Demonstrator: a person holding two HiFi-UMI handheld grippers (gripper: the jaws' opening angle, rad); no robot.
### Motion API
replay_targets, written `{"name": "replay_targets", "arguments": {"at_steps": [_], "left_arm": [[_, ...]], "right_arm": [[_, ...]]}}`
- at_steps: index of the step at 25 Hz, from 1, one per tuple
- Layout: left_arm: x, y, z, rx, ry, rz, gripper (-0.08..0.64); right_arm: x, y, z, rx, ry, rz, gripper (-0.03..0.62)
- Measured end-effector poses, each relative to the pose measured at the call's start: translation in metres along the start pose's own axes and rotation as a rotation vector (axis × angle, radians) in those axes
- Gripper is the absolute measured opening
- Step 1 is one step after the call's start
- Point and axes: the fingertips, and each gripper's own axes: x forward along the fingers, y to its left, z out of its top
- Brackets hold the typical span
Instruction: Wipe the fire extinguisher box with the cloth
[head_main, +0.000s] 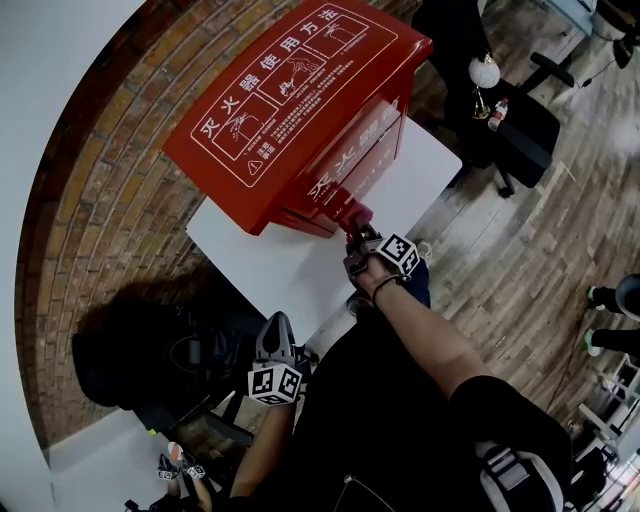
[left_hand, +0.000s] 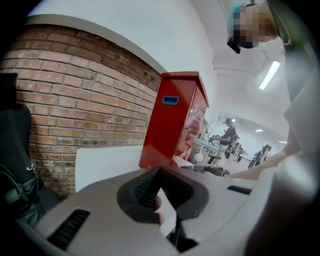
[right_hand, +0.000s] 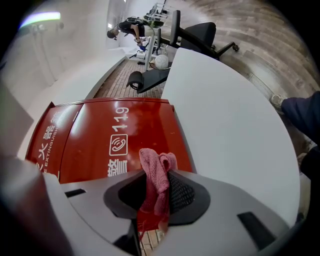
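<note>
Right gripper (right_hand: 159, 192): jaws clamped on a small pink knitted cloth (right_hand: 156, 172), which bunches above the pads and trails below them. The cloth sits at the lower front face of the red metal fire extinguisher box (right_hand: 100, 140), beside the white "119" phone mark. Touching or just off it, cannot tell.

The box stands on a flat white platform (head_main: 285, 275) against a red brick wall (head_main: 100, 200).

Left gripper (left_hand: 157, 192): jaws together, nothing between them. It is held low, well apart from the box.

Only the head view shows the white instruction diagrams on the box's sloping top. Only the right gripper view shows the "119". The left gripper view shows the box's side with a small blue recess. A black office chair (head_main: 505, 125) stands beyond the platform.
</note>
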Motion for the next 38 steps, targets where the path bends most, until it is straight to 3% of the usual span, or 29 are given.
{"name": "replay_targets", "arguments": {"at_steps": [38], "left_arm": [[0.002,0.002,0.015,0.024,-0.016,-0.059,0.021]], "right_arm": [[-0.040,0.131,-0.017,0.024,0.011,0.180,0.110]]}}
